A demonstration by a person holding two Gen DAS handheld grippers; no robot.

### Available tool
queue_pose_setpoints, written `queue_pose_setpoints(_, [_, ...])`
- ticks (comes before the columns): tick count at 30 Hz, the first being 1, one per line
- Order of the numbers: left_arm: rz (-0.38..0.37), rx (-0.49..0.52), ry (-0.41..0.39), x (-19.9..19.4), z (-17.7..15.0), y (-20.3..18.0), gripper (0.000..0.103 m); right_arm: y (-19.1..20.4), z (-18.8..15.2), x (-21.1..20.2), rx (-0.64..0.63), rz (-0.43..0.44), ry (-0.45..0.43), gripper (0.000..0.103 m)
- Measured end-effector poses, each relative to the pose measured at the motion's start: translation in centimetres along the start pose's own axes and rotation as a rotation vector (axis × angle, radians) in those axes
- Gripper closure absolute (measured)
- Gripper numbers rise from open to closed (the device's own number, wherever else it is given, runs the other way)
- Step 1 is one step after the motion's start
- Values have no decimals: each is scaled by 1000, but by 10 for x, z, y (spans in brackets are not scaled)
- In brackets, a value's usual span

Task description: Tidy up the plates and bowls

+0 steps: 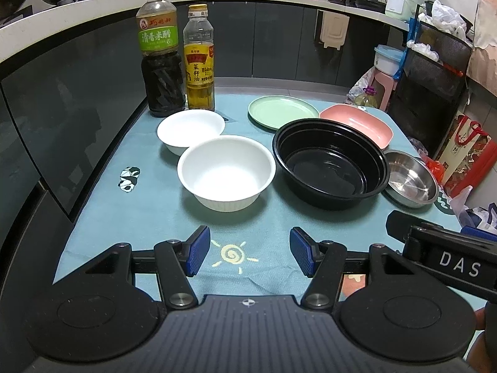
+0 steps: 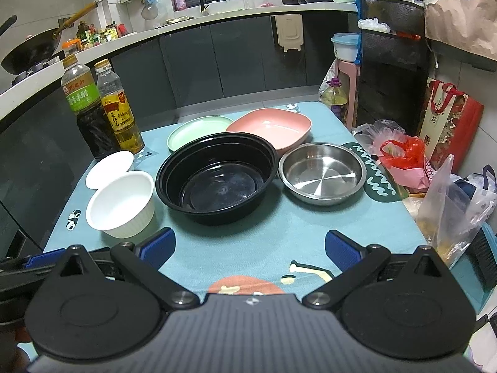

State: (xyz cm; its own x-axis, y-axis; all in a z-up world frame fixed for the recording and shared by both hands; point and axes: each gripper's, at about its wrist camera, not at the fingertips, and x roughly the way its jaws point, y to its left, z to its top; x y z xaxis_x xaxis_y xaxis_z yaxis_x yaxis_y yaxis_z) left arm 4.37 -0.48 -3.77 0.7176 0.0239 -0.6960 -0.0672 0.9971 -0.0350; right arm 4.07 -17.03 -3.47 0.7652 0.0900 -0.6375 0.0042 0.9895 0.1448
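White bowl (image 1: 226, 172) just beyond open left claw (image 1: 248, 253), untouched

The left gripper (image 1: 248, 256) hangs over the near part of the desk (image 1: 102, 217), its jaws wide apart with only the teal cloth and a sun drawing (image 1: 232, 255) between them. Just beyond stands a large white bowl (image 1: 226, 172), and a smaller white bowl (image 1: 190, 131) touches it behind. To the right is a black bowl (image 1: 330, 163), beside a steel dish (image 1: 410, 178). Behind them lie a green plate (image 1: 282, 111) and a pink dish (image 1: 357, 123). Two bottles (image 1: 198, 59) stand at the far left. Part of the right gripper (image 1: 447, 262) enters at the right edge.
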Motion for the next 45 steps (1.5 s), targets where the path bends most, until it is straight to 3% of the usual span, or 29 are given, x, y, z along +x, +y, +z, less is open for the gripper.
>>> queue_pose_setpoints(22, [8,9,47,25,4,-7,49,-6,3,22,8,-8,36,63])
queue_pose_setpoints(35, [-1,18,50,49,28,-10,49,-20,22,44,-11,-44,29,63])
queue_pose_setpoints(41, [-45,16,25,61,53,-2,50,-41,39,56,38,33,62,64])
queue_pose_setpoints(45, [-104,28,31,73,74,-1,59,-52,50,75,99,88,138,64])
